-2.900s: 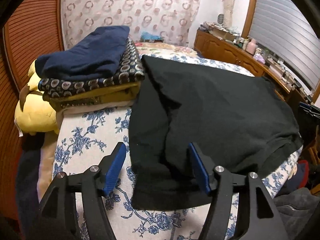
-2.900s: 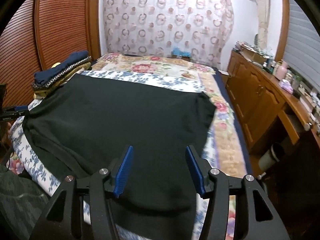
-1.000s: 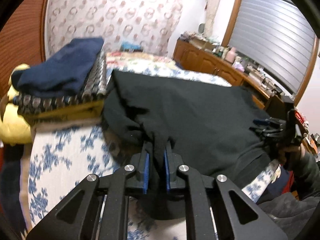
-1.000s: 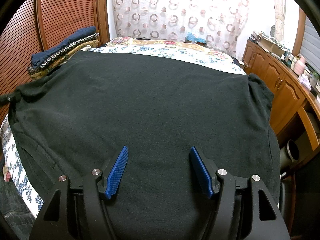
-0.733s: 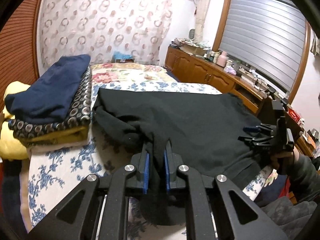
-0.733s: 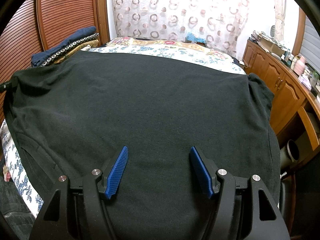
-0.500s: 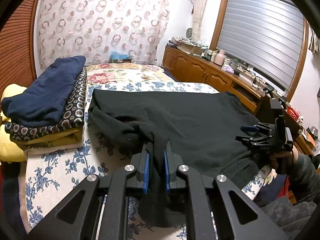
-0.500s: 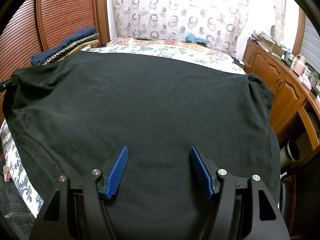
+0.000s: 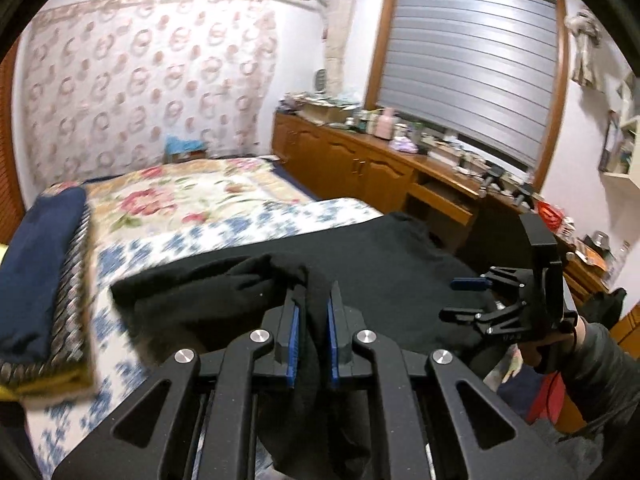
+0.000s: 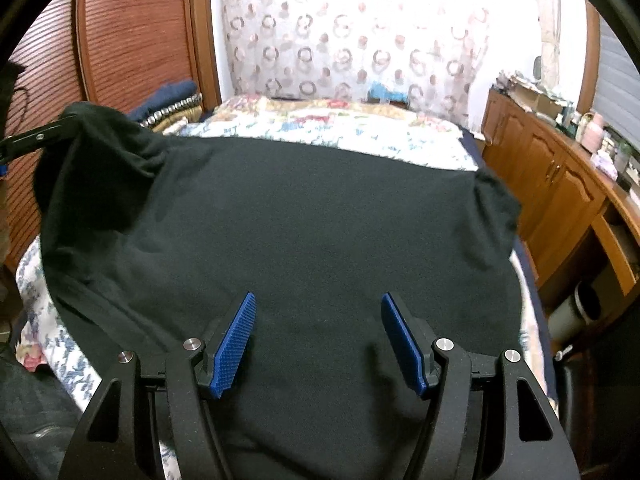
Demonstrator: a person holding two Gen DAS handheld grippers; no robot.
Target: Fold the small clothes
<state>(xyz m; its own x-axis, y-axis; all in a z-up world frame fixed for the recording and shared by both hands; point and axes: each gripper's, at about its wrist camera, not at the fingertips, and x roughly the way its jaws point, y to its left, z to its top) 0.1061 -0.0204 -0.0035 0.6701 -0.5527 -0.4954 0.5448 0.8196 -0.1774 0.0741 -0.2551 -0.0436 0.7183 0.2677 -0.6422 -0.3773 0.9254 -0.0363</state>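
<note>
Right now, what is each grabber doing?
Left gripper: shut on the black shirt.
Right gripper: open, holding nothing.

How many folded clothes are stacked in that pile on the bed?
3 that I can make out: a navy one on top, a dark patterned one under it, and a mustard-yellow one at the bottom. The frame edge cuts the pile, so more may be hidden.

Patterned curtain (image 9: 148, 80), shuttered window (image 9: 472, 68), wooden cabinets (image 9: 360, 168), slatted wardrobe (image 10: 132, 40).
</note>
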